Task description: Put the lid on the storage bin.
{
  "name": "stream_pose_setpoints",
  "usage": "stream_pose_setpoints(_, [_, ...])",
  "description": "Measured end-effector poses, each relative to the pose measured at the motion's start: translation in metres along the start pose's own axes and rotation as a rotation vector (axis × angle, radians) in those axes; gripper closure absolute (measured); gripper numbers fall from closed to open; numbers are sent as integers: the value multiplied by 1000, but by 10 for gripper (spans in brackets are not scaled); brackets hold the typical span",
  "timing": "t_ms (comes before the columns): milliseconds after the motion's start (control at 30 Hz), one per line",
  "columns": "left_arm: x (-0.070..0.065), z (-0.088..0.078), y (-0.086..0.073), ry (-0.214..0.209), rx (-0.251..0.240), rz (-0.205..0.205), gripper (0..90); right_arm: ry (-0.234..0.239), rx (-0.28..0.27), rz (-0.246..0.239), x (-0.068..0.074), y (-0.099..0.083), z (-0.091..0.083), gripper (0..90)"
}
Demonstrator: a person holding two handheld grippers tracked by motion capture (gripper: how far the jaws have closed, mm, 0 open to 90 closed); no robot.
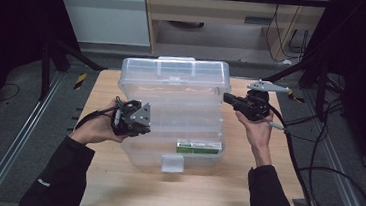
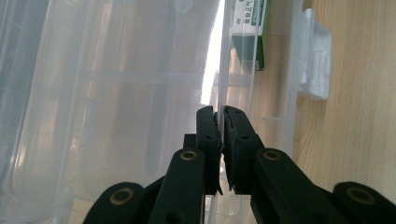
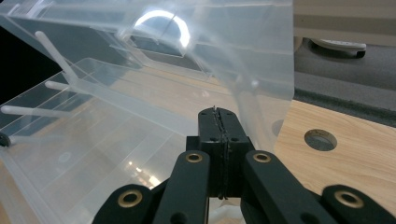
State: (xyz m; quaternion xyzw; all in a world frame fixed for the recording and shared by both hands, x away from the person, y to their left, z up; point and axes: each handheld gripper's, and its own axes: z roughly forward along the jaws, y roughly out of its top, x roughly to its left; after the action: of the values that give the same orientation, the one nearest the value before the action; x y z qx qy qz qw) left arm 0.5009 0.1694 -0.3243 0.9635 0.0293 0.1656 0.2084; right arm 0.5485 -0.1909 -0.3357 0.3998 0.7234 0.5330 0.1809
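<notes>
Standing mid-table, the light, slippery, flexing plastic box [image 1: 172,117] is best held by its stiff rims: left gripper [image 2: 219,122] nips the lid edge [image 2: 223,70], right gripper [image 3: 219,122] is fully closed, empty.

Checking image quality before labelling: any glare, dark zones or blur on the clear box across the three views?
High view: surroundings dark, clear box and table evenly lit, picture soft. Left gripper view: bright glare streak down the lid's edge, nearby walls hazy, green label blurred. Right gripper view: arc-shaped light reflection on the lid, left corner black, right tool sharp.
</notes>
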Motion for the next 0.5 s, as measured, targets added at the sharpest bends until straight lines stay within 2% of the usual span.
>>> stream_pose_setpoints(33, [1, 1, 0, -3, -13, 19, 843, 3, 2, 0, 0, 0, 0, 900])
stream_pose_setpoints(100, [0, 1, 0, 2, -11, 16, 840, 6, 5, -3, 0, -1, 0, 900])
stream_pose_setpoints(133, [-1, 0, 0, 7, 0, 1, 837, 6, 4, -4, 1, -2, 0, 900])
stream_pose_setpoints(300, [-1, 0, 1, 16, -1, 0, 819, 13, 4, -3, 0, -3, 0, 900])
stream_pose_setpoints(400, [0, -2, 0, 28, -26, -10, 791, 16, 5, -3, 0, -4, -1, 900])
stream_pose_setpoints(433, [-3, -3, -1, 18, -28, -47, 789, 16, 5, -4, 0, -4, 0, 900])
stream_pose_setpoints(467, [-2, -4, -1, 16, -33, -53, 777, 16, 6, -6, 0, -4, 0, 900])
stream_pose_setpoints(500, [1, -4, 0, 35, -56, -30, 763, 17, 9, -7, 0, -4, 0, 900])
